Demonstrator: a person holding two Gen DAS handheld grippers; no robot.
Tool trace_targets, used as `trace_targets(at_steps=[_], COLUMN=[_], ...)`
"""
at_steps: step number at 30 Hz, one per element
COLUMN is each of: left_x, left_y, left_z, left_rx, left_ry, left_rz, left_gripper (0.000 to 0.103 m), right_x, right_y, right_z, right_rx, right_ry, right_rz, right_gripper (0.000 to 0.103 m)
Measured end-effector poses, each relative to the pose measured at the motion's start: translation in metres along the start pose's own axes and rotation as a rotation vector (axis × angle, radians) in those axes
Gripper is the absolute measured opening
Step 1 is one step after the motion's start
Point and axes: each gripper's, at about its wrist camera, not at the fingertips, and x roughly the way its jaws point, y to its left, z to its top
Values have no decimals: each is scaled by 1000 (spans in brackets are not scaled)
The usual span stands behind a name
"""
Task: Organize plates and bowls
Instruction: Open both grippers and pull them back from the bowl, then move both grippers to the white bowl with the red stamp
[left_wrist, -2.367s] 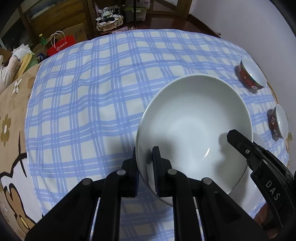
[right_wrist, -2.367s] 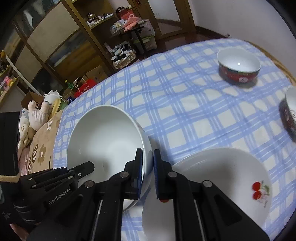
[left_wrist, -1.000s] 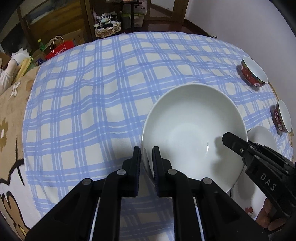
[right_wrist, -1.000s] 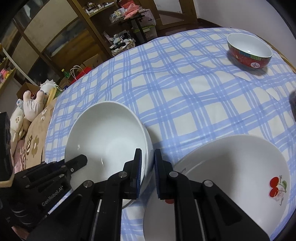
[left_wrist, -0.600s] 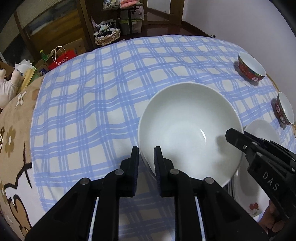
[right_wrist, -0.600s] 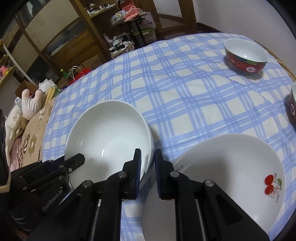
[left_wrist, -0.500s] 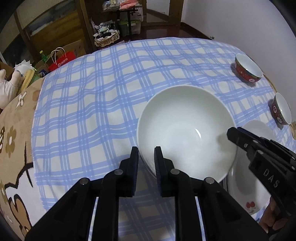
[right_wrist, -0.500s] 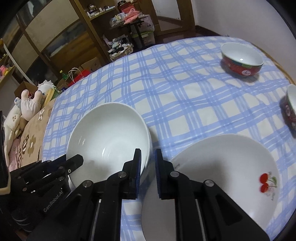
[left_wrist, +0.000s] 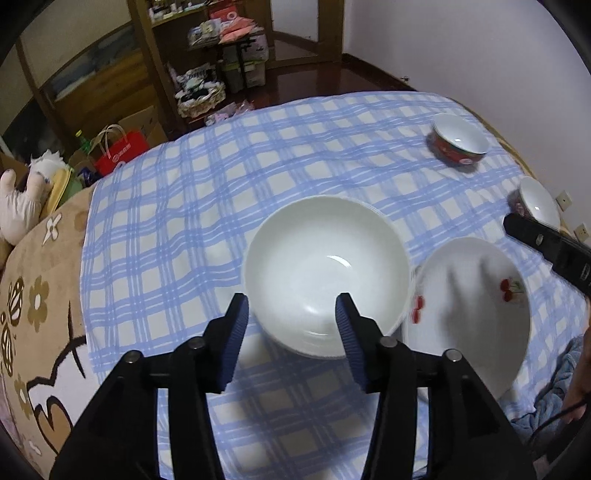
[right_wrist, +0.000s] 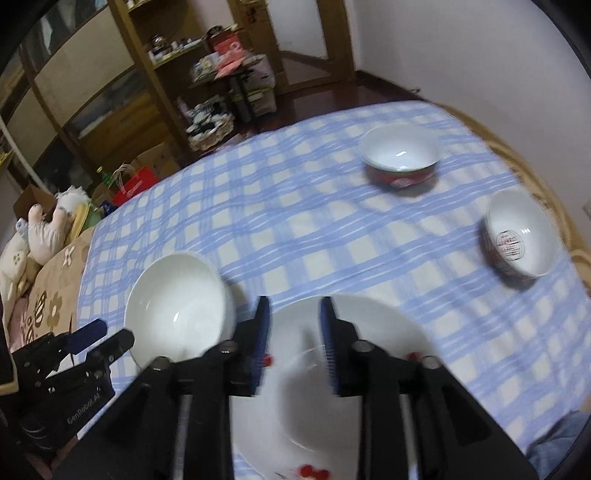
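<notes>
"Where's the big plain white bowl (left_wrist: 327, 273)?"

"On the blue checked tablecloth (left_wrist: 221, 206), touching the white plate with red cherries (left_wrist: 476, 306). The left gripper (left_wrist: 291, 341) and right gripper (right_wrist: 293, 339) are both opening, holding nothing."

"What could go wrong?"

"A low finger might bump a rim and knock them together."

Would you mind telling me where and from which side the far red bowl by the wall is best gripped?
I would pinch the rim of the red bowl from above, one finger inside and one outside. It stands upright and open on the checked cloth, its thin rim exposed all round. The near side looks easiest, with nothing between it and the right gripper, whose jaws are opening and empty.
</notes>
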Motion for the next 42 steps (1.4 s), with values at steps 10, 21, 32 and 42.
trace_targets(at_steps=[10, 21, 32, 42], left_x=[-29, -48, -50, -7], left_y=[-49, -111, -180, -235], left_z=[30, 71, 111, 124], left_rx=[17, 128, 223, 246], left_ry=[-91, -131, -168, -133], left_rz=[-90, -120, -168, -243], left_gripper=[84, 84, 84, 84], right_x=[-52, -88, -94, -71], right_y=[-77, -110, -168, -214], right_z=[34, 56, 69, 70], right_rx=[120, 23, 126, 129], right_ry=[-148, -204, -246, -215], right_rz=[-119, -270, -226, -299], right_gripper=[101, 103, 103, 101])
